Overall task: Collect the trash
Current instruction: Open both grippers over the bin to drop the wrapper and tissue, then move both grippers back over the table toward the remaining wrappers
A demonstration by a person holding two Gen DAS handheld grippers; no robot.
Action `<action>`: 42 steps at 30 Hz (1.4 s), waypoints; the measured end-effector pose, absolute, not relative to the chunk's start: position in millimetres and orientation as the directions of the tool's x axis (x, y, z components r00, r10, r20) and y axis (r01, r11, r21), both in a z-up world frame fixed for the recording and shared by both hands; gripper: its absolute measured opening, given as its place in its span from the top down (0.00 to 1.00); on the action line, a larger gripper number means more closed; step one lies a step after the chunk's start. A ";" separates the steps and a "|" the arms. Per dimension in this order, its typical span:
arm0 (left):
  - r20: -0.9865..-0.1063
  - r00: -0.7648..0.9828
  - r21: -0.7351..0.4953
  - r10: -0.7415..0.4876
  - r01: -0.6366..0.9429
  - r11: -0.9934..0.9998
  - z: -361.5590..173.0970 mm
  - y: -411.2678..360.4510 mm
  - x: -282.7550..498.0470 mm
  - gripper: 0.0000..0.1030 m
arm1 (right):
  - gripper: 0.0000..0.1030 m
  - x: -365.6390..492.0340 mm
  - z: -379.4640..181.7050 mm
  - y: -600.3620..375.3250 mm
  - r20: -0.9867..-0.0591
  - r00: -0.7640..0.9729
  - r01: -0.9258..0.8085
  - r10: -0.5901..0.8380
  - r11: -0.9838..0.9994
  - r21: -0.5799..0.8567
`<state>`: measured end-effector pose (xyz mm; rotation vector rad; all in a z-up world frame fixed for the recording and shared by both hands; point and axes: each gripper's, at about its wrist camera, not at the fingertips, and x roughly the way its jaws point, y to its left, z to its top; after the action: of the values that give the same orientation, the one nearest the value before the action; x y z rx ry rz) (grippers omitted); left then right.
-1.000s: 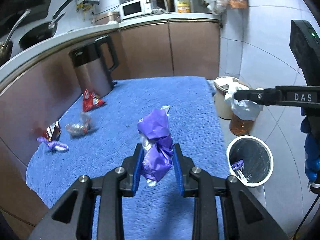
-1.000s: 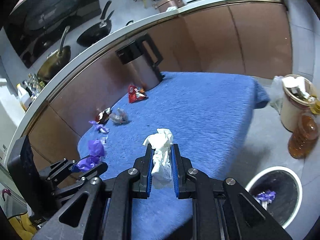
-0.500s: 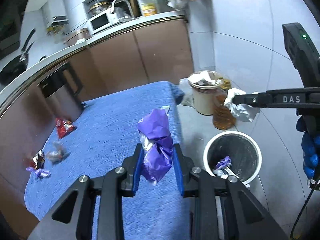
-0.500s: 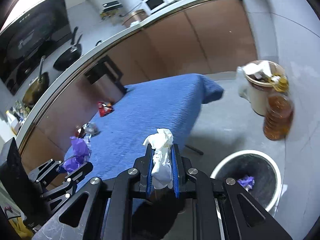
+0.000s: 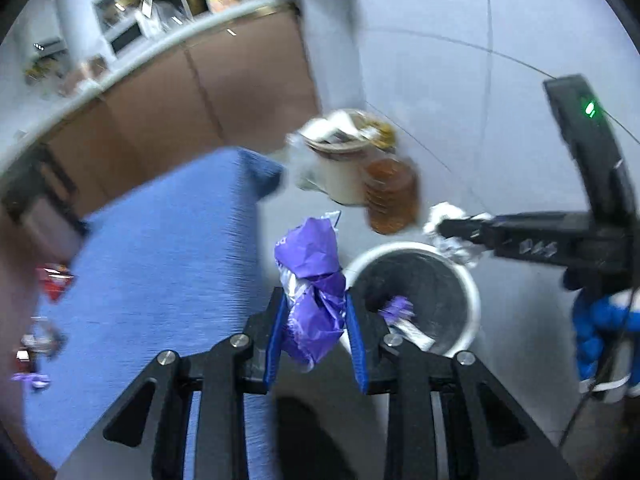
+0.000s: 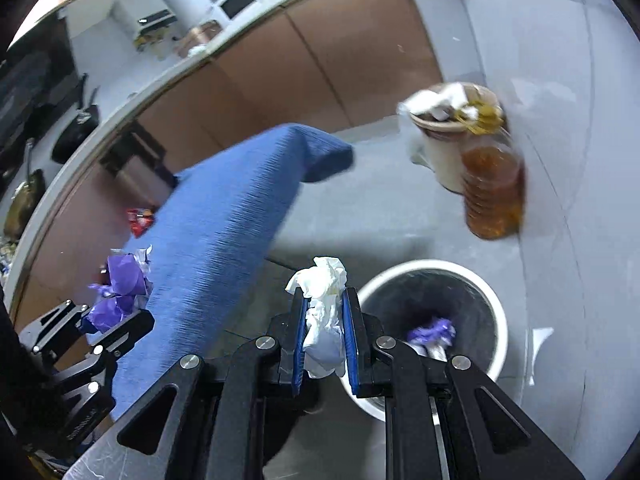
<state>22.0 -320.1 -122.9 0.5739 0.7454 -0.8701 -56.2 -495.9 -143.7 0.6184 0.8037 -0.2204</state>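
Left gripper (image 5: 315, 322): blue-padded jaws pinching crumpled purple foil wrapper (image 5: 312, 280), held above floor beside rim of round white bin with black liner (image 5: 474, 300).
Right gripper (image 6: 325, 334): jaws clamped on crumpled white tissue (image 6: 323, 312), just left of same bin (image 6: 500, 320).
Bin contents: small purple wrapper (image 6: 432, 330), pale scrap beside it.
Blue cloth-covered table (image 5: 152, 264) left of both grippers; red snack packet (image 5: 54, 282) and small wrappers near its far-left edge, blurred.
Amber plastic bottle (image 6: 494, 190) touching cream trash-filled pot (image 6: 440, 152) beyond bin.
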 end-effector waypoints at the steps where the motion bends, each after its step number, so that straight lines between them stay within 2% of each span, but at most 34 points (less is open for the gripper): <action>1: -0.791 0.394 0.121 -0.467 0.850 0.513 -128.0 -326.6 23.8 0.73 | 0.84 -57.3 -151.2 -500.5 -0.741 0.671 0.427 0.038 0.796 0.428; 5: -0.851 0.242 -0.004 -0.467 0.885 0.466 -155.0 -360.2 33.4 0.73 | 0.83 -58.9 -189.8 -517.9 -0.797 0.603 0.503 0.020 0.766 0.400; 9: -0.871 0.148 -0.103 -0.469 0.878 0.467 -174.1 -382.4 46.4 0.71 | 0.79 -57.3 -222.4 -532.4 -0.838 0.546 0.563 0.003 0.739 0.369; 12: -0.873 0.108 -0.152 -0.475 0.866 0.476 -181.3 -390.8 52.9 0.71 | 0.73 -55.9 -238.9 -541.3 -0.850 0.527 0.589 -0.002 0.722 0.364; 14: -0.874 0.079 -0.187 -0.480 0.857 0.481 -186.3 -395.5 57.4 0.70 | 0.66 -55.5 -246.0 -546.2 -0.858 0.513 0.605 -0.018 0.716 0.348; 17: -0.867 0.058 -0.220 -0.495 0.846 0.486 -188.4 -397.2 62.6 0.56 | 0.62 -56.7 -249.1 -550.1 -0.861 0.507 0.616 -0.027 0.710 0.341; 20: -0.858 0.044 -0.252 -0.512 0.832 0.494 -188.0 -397.8 65.9 0.54 | 0.60 -60.4 -246.1 -548.9 -0.862 0.504 0.626 -0.045 0.707 0.329; 26: -0.864 0.082 -0.211 -0.497 0.837 0.504 -181.4 -385.1 59.6 0.54 | 0.59 -68.4 -234.3 -544.3 -0.862 0.500 0.632 -0.081 0.715 0.300; 31: -0.852 0.019 -0.284 -0.524 0.823 0.492 -172.4 -353.5 55.8 0.54 | 0.59 -71.2 -217.6 -531.8 -0.856 0.508 0.609 -0.097 0.743 0.277; 34: -0.845 0.021 -0.285 -0.534 0.828 0.484 -163.0 -335.4 48.1 0.54 | 0.59 -71.6 -205.1 -521.3 -0.848 0.521 0.586 -0.100 0.764 0.271; 38: -0.848 0.125 -0.195 -0.514 0.830 0.522 -146.0 -308.7 37.4 0.54 | 0.59 -68.0 -183.8 -503.6 -0.834 0.543 0.545 -0.099 0.797 0.260; 42: -0.835 0.323 -0.031 -0.445 0.781 0.624 -124.1 -272.2 39.2 0.54 | 0.59 -59.5 -162.6 -480.9 -0.819 0.567 0.488 -0.087 0.836 0.249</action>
<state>39.2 -272.2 -124.1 0.4167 0.9334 -0.8358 -59.5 -480.9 -162.6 0.4864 0.9126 -0.3538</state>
